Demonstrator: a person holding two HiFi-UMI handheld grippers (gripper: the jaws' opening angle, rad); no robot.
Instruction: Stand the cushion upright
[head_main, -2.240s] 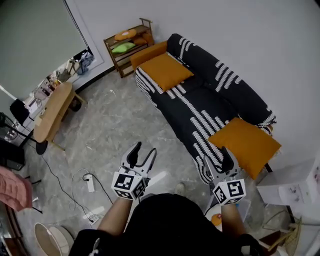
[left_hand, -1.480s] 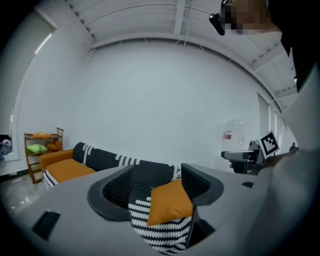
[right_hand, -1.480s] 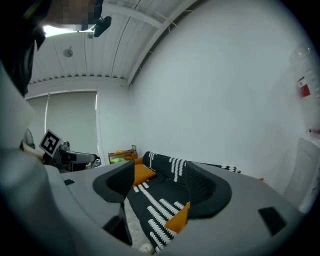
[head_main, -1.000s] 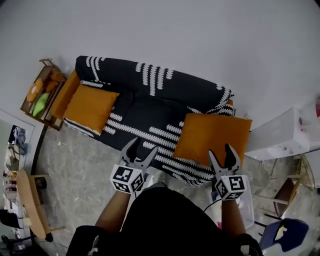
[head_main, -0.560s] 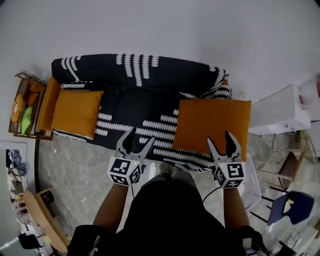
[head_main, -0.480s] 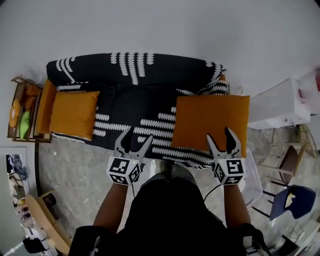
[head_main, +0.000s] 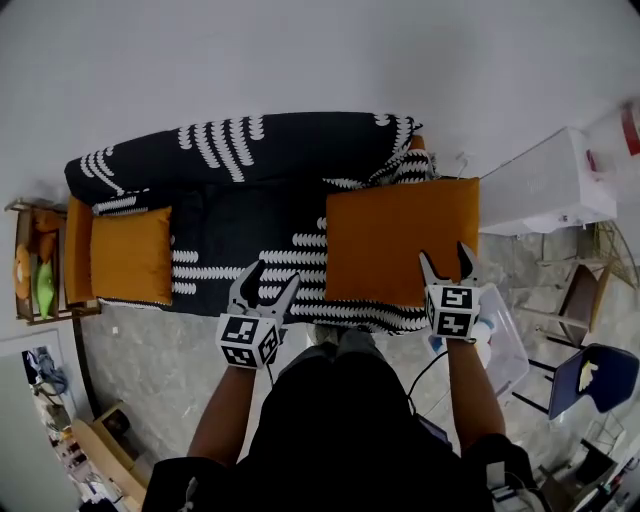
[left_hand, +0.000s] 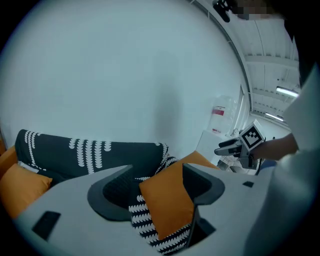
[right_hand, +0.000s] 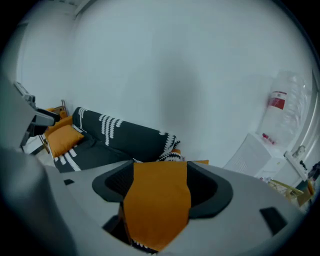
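Note:
An orange cushion lies flat on the right end of a black sofa with white patterning. My right gripper hovers open at the cushion's near right corner, and the cushion fills the gap ahead of its jaws without being pressed. My left gripper stands open over the sofa's front edge, left of the cushion. In the left gripper view the cushion shows beyond the open jaws, and the right gripper is at the far right.
A second orange cushion lies at the sofa's left end, beside a wooden shelf. A white cabinet stands right of the sofa. A clear bin and a blue chair sit on the floor at the right.
Both grippers have come forward and down toward the sofa. The right one now sits at the cushion's near right corner. The sofa has swung to lie straight across the head view.

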